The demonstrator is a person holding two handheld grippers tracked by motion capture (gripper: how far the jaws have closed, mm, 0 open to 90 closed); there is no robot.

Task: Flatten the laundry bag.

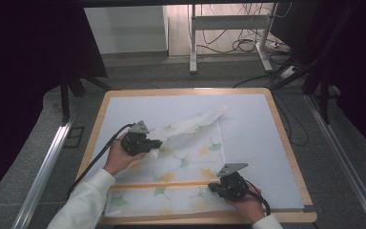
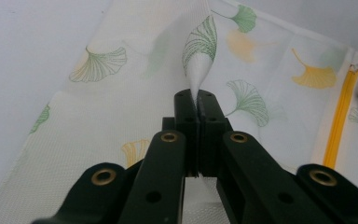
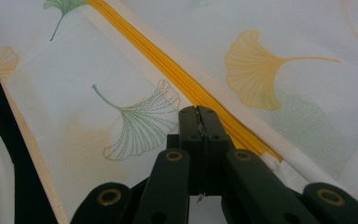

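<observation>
A white mesh bag printed with green and yellow ginkgo leaves lies on the white mat. A yellow zipper runs across its near part. My left gripper is shut on a pinched-up fold of the bag's fabric, which rises in a peak from the jaws. My right gripper sits at the zipper's right end, jaws shut. A thin metal sliver, seemingly the zipper pull, shows between its pads beside the yellow zipper.
The mat covers a wooden table with a raised rim. The bag's far corner trails toward the table's middle. Beyond the table stand a desk frame, floor cables and dark stands at both sides.
</observation>
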